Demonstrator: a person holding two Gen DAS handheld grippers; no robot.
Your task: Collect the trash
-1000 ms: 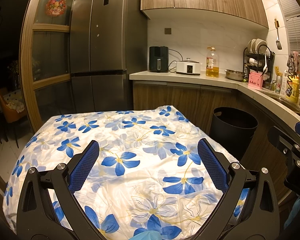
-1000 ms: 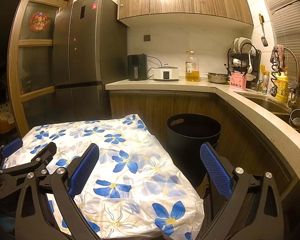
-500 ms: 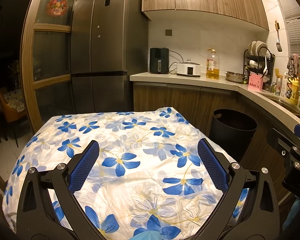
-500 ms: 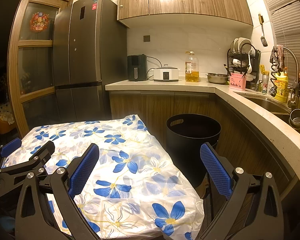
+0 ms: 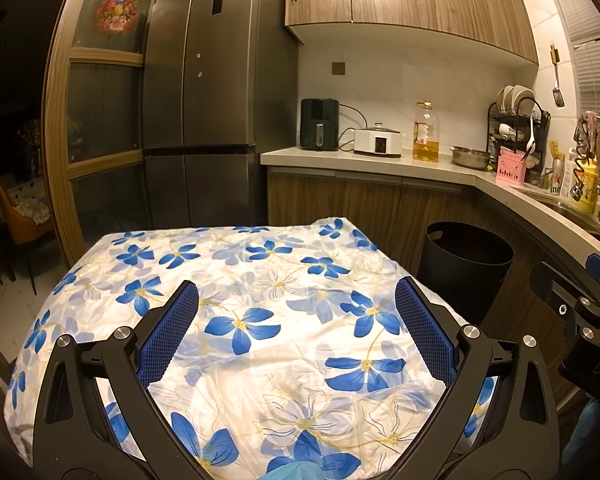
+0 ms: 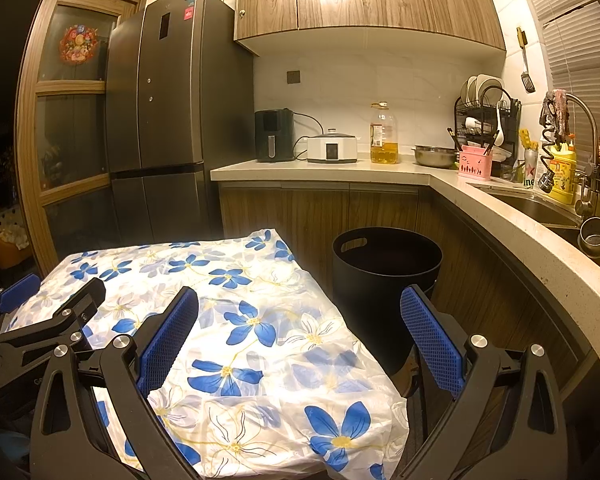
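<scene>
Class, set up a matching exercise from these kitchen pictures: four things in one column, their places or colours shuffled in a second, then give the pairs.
Things:
1. bin
2. oil bottle
3. utensil holder
4. tablecloth

Descriptions:
A. pink, on the counter by the dish rack
B. white with blue flowers
C. black, on the floor beside the table
D. clear with yellow liquid, on the counter

Pairs: 1-C, 2-D, 3-A, 4-B

Warm overhead glare, dim doorway, sharp focus, curved fisheye edges
</scene>
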